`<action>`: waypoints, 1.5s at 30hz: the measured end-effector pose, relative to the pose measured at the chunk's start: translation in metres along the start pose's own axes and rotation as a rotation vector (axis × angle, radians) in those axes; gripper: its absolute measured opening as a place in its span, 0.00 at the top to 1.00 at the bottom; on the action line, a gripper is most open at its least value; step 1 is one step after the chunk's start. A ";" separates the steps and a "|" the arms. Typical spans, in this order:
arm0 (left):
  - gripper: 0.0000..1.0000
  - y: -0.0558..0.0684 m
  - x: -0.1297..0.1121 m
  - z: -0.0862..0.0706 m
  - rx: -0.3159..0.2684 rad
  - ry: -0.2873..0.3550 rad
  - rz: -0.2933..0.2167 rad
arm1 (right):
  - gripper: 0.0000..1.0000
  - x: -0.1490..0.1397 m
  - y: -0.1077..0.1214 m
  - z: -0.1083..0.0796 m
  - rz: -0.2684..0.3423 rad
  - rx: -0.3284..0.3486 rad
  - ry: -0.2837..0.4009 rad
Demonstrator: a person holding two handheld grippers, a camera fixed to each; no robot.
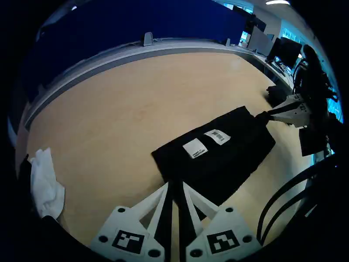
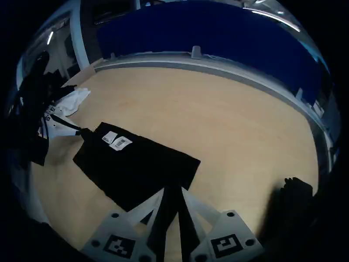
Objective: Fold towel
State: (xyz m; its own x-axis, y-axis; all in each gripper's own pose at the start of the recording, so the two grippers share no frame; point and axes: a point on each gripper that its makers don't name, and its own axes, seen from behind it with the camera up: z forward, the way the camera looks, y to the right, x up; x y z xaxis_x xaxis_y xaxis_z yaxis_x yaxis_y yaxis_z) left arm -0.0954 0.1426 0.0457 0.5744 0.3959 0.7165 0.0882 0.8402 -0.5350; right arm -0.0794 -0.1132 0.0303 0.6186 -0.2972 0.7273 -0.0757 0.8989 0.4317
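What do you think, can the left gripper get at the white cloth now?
Probably not yet: the left gripper is shut on the black towel. The white cloth lies nearby across bare table, so after letting go the way looks free.

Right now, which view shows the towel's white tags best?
Left gripper view: the white tags lie near centre, large, on the black towel. Right gripper view shows the tags smaller, toward the towel's far-left end.

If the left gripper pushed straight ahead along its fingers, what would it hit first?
The black towel: the left gripper seems closed on its near edge, so going on would bunch the cloth toward its white labels. Depth beyond is unclear.
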 end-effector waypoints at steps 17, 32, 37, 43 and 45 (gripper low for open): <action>0.76 -0.018 0.002 0.008 0.068 -0.007 0.022 | 0.67 0.003 0.017 0.010 -0.030 -0.068 0.013; 0.13 -0.026 0.002 -0.010 0.107 0.022 -0.017 | 0.00 0.011 0.029 0.004 -0.029 -0.119 0.054; 0.12 -0.020 -0.008 -0.027 0.114 0.034 -0.041 | 0.00 -0.001 0.021 -0.004 -0.037 -0.100 0.045; 0.12 -0.012 -0.033 -0.045 0.128 0.034 -0.075 | 0.00 -0.021 0.010 -0.015 -0.046 -0.083 0.029; 0.12 -0.010 -0.043 -0.051 0.135 0.029 -0.082 | 0.00 -0.027 0.007 -0.020 -0.047 -0.081 0.027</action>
State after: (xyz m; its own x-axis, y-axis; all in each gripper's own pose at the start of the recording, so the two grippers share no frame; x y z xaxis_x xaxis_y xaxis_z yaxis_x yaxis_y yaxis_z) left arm -0.0797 0.0983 -0.0028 0.5935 0.3149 0.7406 0.0262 0.9122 -0.4089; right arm -0.0811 -0.0926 0.0030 0.6410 -0.3315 0.6923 0.0167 0.9077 0.4192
